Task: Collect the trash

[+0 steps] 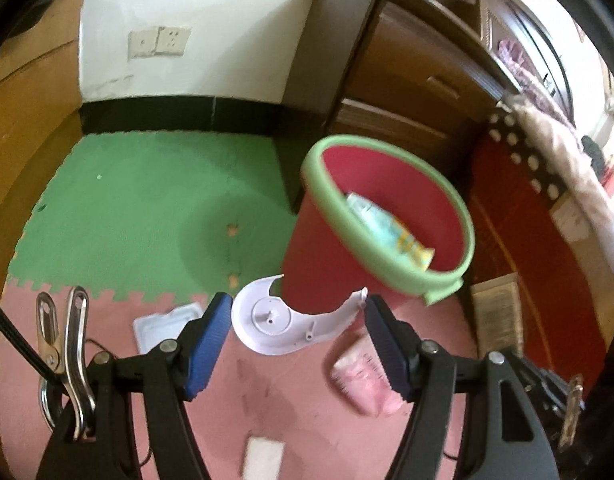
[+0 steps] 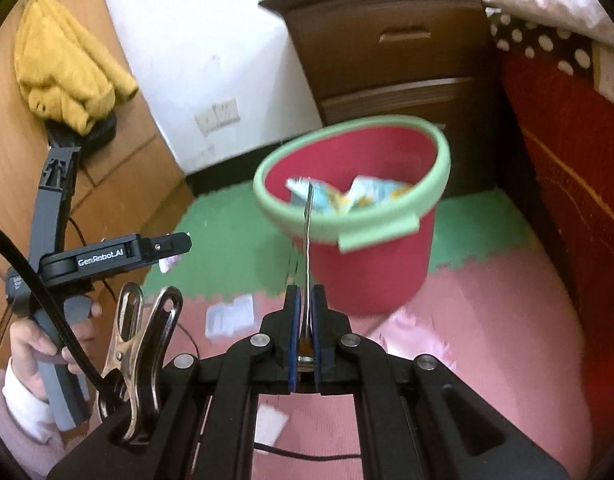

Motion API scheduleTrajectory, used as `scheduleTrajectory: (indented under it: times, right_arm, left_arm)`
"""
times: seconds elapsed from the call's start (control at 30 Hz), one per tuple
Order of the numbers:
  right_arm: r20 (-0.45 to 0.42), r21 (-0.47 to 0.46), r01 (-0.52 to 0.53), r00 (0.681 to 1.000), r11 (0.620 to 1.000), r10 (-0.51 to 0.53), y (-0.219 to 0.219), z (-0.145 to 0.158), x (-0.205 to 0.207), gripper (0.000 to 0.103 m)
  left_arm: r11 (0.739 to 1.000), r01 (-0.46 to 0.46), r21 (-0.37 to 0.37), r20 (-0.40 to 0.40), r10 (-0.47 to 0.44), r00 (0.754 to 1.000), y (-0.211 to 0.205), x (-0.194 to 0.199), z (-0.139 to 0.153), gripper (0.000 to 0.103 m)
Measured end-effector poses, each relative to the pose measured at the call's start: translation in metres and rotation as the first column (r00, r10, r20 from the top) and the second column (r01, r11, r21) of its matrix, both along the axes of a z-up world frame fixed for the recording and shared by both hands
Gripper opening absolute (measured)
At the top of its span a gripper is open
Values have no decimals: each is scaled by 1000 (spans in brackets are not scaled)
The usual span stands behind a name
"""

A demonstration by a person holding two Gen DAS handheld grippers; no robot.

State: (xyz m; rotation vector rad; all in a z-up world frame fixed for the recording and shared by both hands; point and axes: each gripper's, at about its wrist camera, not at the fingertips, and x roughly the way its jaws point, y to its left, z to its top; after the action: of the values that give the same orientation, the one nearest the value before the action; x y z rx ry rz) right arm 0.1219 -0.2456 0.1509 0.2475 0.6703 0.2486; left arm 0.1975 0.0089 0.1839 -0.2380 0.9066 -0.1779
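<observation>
The floor [image 1: 147,200] is soft foam mat, green squares [image 2: 227,240] and pink squares [image 2: 487,340] that lock with little teeth like a puzzle. A brown wooden nightstand [image 2: 387,60] with two drawers stands by the white wall. Beside it is a bed [image 2: 567,160] with a red side and a dotted cloth.

The red bucket [image 2: 371,276] is round, smooth plastic with a thick pale green rim [image 1: 387,152]. It stands on the mat in front of the nightstand. A crumpled wrapper [image 1: 391,228] in blue, white and yellow lies inside it.

My left tool [image 1: 297,334] has ridged blue pads on black arms. The pads are partway apart and touch the two ends of a white plastic piece [image 1: 283,320]. It is flat and curved, with a round part, a small peg in the middle and a broken edge. I hold it near the bucket, up off the mat.

My right tool [image 2: 306,300] is squeezed almost shut on a thin flat strip [image 2: 308,240]. I see it from its edge, so I cannot tell what it is. It points up in front of the bucket's rim.

A pink packet [image 1: 363,376] and some white scraps [image 1: 167,324] lie on the pink mat.
</observation>
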Motion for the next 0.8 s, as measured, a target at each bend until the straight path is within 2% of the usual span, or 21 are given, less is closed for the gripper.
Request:
scheduleTrajectory:
  times: [0.23, 0.47, 0.53, 0.7, 0.8]
  right_arm:
    - [64, 51, 39, 997, 998, -42, -9, 14, 27, 6]
    - [102, 84, 58, 993, 995, -67, -20, 18, 53, 4]
    - [87, 72, 47, 995, 996, -53, -27, 10, 53, 4]
    - [-21, 40, 19, 1000, 999, -18, -44, -19, 54, 6]
    - [-76, 32, 3, 997, 999, -1, -46, -32, 54, 15]
  left_arm:
    - [1000, 11, -8, 41, -10, 999, -29, 30, 18, 72]
    - [1000, 18, -22, 15, -17, 1000, -48, 52, 17, 72]
    - [1000, 22, -13, 19, -21, 1000, -48, 52, 15, 72]
    - [1000, -3, 2, 15, 3, 1000, -39, 46, 6, 72]
    - [999, -20, 27, 37, 19, 999, -31, 35, 4, 72]
